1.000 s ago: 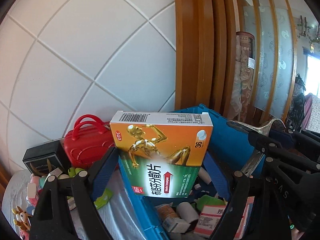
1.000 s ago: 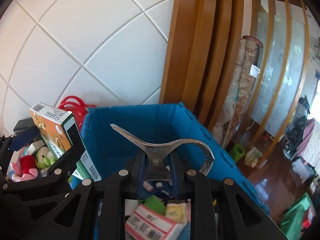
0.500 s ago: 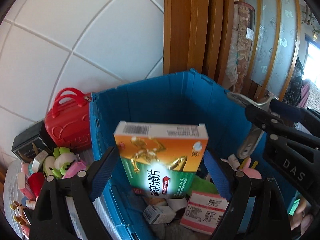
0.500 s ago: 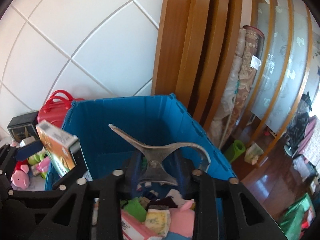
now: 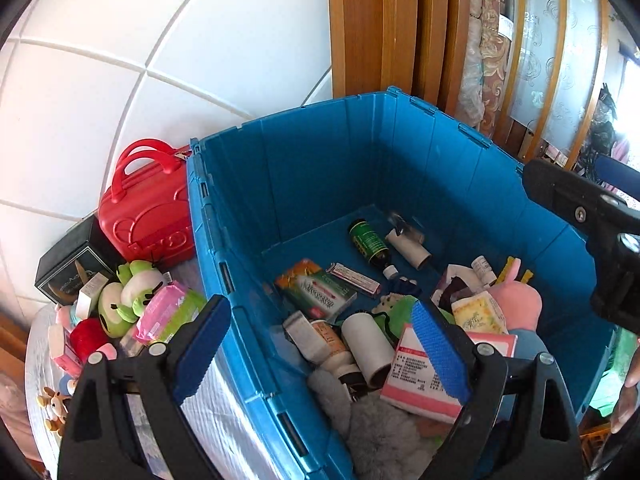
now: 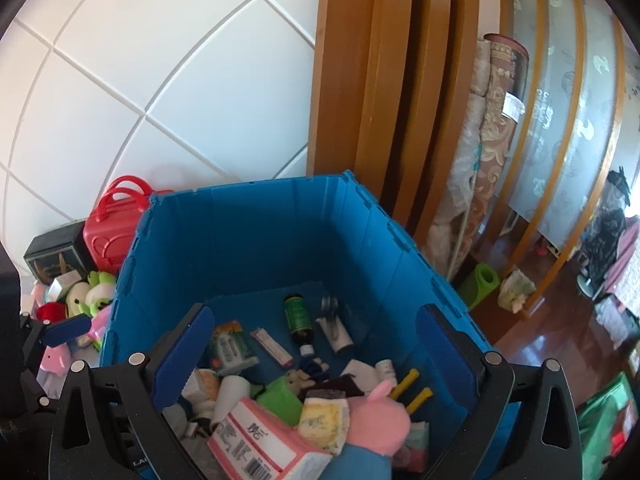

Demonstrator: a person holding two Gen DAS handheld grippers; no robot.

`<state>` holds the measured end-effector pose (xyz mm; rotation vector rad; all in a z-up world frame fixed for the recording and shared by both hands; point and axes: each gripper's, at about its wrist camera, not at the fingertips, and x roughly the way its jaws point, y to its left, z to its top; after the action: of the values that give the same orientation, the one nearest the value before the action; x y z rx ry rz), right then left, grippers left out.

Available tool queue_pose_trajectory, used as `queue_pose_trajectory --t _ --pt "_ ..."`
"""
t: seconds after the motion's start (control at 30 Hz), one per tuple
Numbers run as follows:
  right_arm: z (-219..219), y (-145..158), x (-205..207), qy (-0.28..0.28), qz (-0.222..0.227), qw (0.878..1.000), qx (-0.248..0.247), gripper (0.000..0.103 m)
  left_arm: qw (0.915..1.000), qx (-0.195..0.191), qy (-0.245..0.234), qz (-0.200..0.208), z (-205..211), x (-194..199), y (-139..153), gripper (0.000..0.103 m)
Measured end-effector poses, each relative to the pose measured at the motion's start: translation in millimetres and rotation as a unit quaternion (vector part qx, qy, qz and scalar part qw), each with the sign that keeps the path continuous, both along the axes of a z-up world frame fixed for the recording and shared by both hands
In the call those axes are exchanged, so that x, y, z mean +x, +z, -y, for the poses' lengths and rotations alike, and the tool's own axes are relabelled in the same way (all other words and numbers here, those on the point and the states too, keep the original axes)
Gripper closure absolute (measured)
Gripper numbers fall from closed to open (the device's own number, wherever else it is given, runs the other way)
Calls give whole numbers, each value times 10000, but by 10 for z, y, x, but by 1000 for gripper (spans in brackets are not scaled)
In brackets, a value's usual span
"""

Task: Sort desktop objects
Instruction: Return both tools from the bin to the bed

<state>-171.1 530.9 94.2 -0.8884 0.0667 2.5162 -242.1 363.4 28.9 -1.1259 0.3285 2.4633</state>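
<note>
Medicine box (image 5: 316, 294), orange and green, is lying flat on the floor of the blue bin (image 5: 320, 168), near the bin's left wall, beyond the left gripper (image 5: 320, 344) and touching neither pad. A metal tool (image 5: 400, 222), blurred, is lying deeper in the bin beside a dark green bottle (image 5: 368, 242) and a white roll (image 5: 408, 248); it is lying well ahead of the right gripper (image 6: 316, 354), clear of it.

Left gripper is standing wide apart with nothing between its pads, straddling the bin's left wall. Right gripper's jaws are opening, nothing between them, hanging over the bin's clutter: pink plush (image 6: 380, 412), pink-and-white box (image 6: 264, 440).

Outside the bin on the left: red case (image 5: 148, 208), black box (image 5: 68, 268), green plush toys (image 5: 128, 296).
</note>
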Motion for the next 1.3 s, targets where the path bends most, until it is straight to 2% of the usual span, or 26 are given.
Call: queue_pose_trajectory --t 0.13,0.53,0.73,0.9,1.1,1.3 --pt "99 -11 117 43 13 10000 -34 0 10000 0 21 -96 91 119 5 10" --pt "494 44 620 277 -163 9995 -10 0 9990 344 45 -287 531 583 82 10" --pt "801 14 868 524 -313 9981 -7 0 9983 519 120 -249 911 805 -29 10" --pt "1152 -88 924 833 -371 9958 -15 0 9975 510 401 -290 1323 935 -143 10" --pt "1682 -197 810 1446 -468 9883 -110 0 9938 471 974 -264 1977 975 -321 10" --pt "2282 -362 498 2083 -303 9775 -114 0 9845 486 1687 26 2780 911 -640 10"
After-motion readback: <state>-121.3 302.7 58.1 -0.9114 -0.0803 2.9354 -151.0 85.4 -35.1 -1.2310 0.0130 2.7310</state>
